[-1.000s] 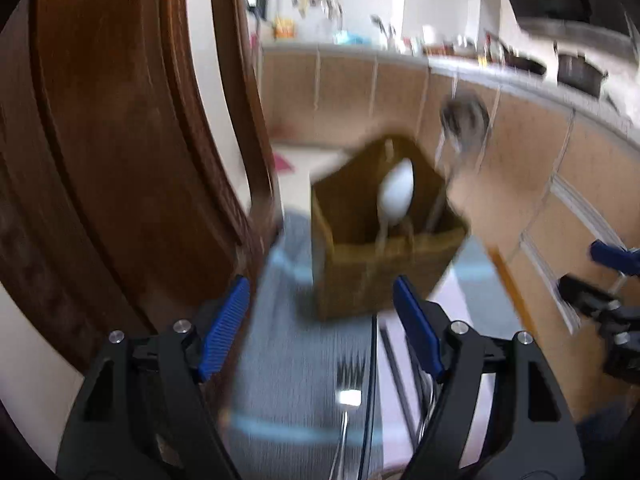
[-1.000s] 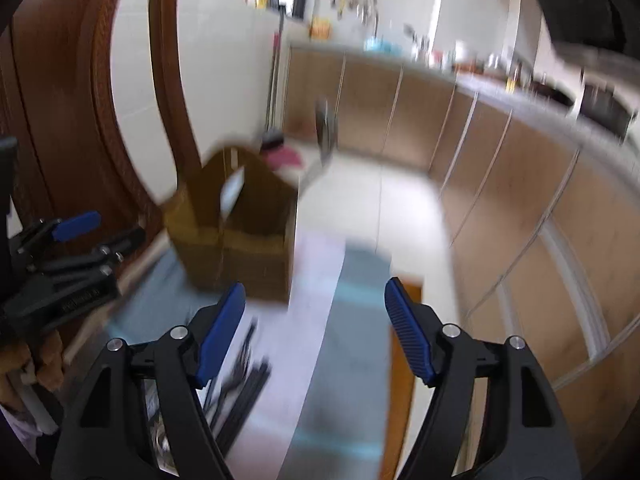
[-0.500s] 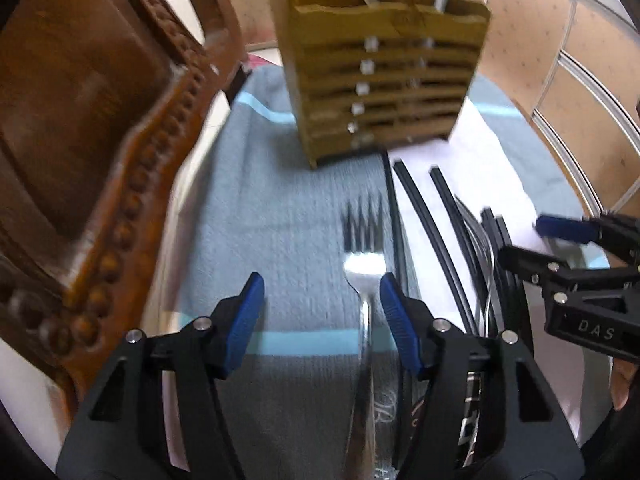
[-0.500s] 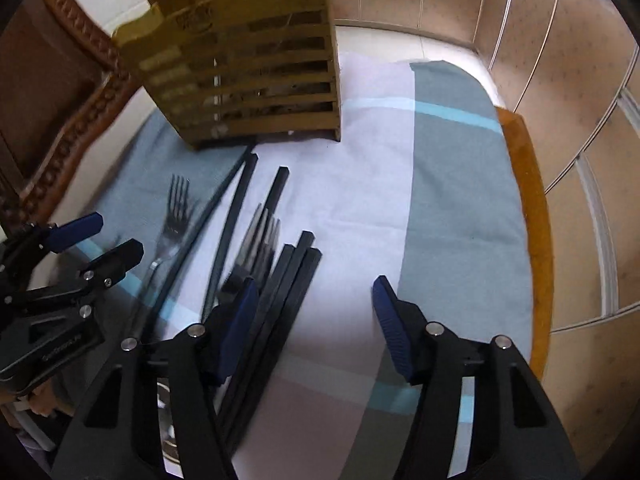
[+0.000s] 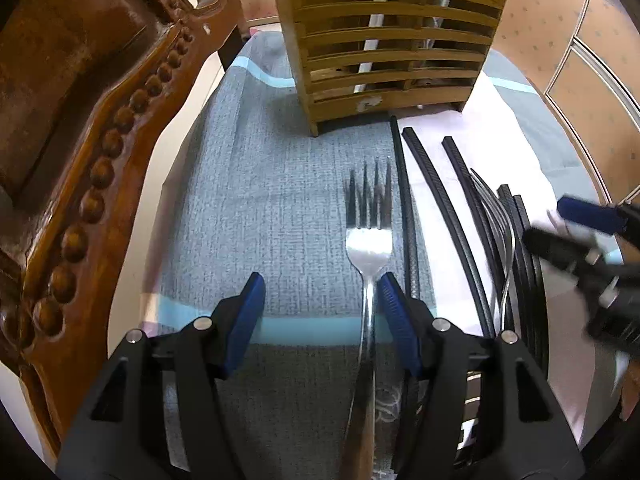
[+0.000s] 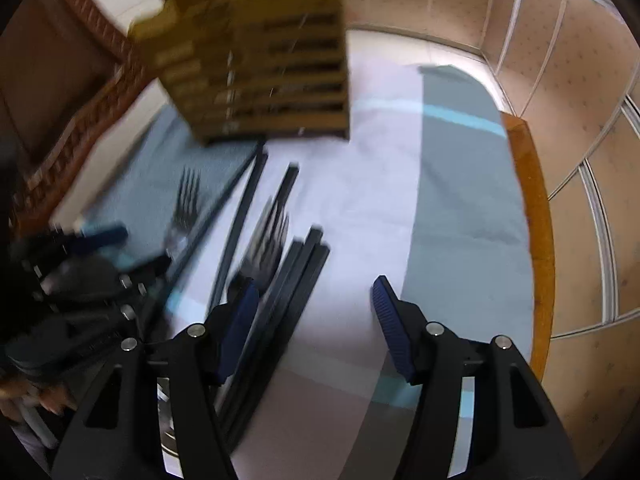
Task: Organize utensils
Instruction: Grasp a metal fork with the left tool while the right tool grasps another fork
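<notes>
A table (image 6: 536, 216) with an orange-brown wooden edge carries everything. A cloth (image 5: 280, 200) in blocks of grey-blue and pale pink, crossed by a light blue stripe, covers most of its top. On the cloth stands a slatted wooden holder (image 5: 392, 48), upright at the far end. In front of it lies a silver fork (image 5: 368, 236) on the grey-blue part, prongs toward the holder. Just beside it lie several black chopsticks (image 5: 432, 184), roughly parallel, on the pale part, with another fork (image 6: 268, 236) among them.

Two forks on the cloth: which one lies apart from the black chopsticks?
The fork on the grey cloth, by the left gripper. The other fork lies among the chopsticks.
</notes>
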Motion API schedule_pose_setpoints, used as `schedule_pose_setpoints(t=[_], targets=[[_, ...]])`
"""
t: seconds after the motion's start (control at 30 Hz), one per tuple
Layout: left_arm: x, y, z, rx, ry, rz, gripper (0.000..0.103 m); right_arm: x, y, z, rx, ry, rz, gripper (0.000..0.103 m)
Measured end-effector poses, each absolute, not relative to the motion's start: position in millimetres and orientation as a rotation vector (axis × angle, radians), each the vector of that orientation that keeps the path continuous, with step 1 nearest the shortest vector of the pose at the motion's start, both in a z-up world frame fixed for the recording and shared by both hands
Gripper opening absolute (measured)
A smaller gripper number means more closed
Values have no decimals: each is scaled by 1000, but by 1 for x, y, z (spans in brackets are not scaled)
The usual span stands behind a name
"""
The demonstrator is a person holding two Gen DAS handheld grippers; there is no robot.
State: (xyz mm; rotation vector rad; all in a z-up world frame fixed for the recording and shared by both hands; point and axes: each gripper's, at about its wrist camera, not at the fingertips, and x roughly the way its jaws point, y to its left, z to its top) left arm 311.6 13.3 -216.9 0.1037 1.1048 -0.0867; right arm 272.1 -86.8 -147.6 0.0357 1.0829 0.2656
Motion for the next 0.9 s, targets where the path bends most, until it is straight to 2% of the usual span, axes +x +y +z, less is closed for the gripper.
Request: schedule_pose_setpoints(t=[0.13,0.17,0.2,0.27,0.37,0.43,0.7,0.73,0.77,0.8,0.83,0.87,0.9], targets=[[314,14,-216,101,1101,-93,60,293,-73,-136,69,1109,314,60],[317,12,-215,96,1098,-97,60,299,-63,-137,33,1126,315,57],[319,13,-214,91,1095,-99,60,304,-60,-140,17,1143,318,52],[330,12,-206,83,1087,-95,60,315,-50,-153,-6,1224,311,22],[343,14,-203,68,1085,-85,62,318,-53,-155,-11,1228,314,9],[352,13,-202,58,1088,-87,63,314,-55,-150,-18,1214,319,4],[380,-11,-201,78,1097,-73,64,303,-79,-132,55,1175,325,4],[383,-13,-200,73,1095,-74,61,298,-82,-133,60,1174,329,4],[383,-19,-199,67,1100,-78,51,297,-83,-132,61,1172,333,4],[384,-21,-198,52,1103,-94,37,295,-85,-132,61,1170,336,4],[386,-25,-197,34,1105,-108,29,292,-87,-131,63,1166,339,4],[387,-26,-195,36,1097,-102,23,290,-89,-128,64,1159,342,4],[387,-27,-193,42,1091,-100,23,291,-93,-129,66,1154,341,4]])
